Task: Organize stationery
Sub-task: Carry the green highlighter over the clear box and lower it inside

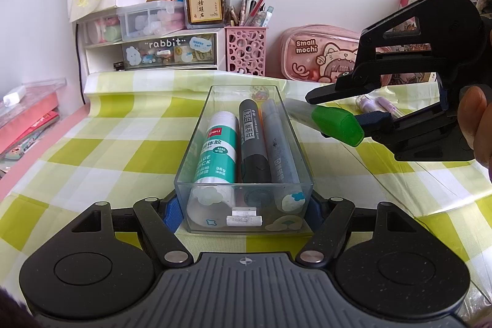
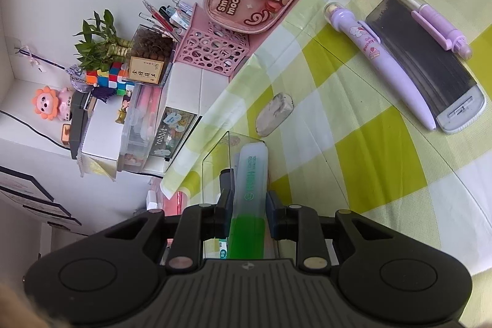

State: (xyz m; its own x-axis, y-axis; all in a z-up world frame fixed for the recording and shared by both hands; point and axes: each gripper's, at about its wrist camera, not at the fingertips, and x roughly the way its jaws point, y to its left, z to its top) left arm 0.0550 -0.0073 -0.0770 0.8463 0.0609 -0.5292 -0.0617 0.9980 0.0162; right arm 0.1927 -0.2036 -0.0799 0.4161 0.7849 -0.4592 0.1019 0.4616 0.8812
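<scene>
A clear plastic box [image 1: 196,143] sits on the checked cloth, holding a glue stick [image 1: 220,143], a black marker [image 1: 252,137] and a grey marker [image 1: 278,143]. My left gripper [image 1: 243,209] is shut on the near end of the box. My right gripper [image 2: 248,205] is shut on a green highlighter [image 2: 250,183] and holds it just right of and above the box's rim; it shows in the left wrist view [image 1: 366,125] with the highlighter's green cap [image 1: 338,126] toward the camera.
On the cloth to the right lie an eraser [image 2: 273,112], a purple bunny pen [image 2: 378,57], a thin purple pen [image 2: 415,11] and a dark ruler case [image 2: 430,73]. A pink pencil case [image 1: 319,51], pink pen holder [image 1: 246,49] and drawer unit [image 1: 166,51] line the back.
</scene>
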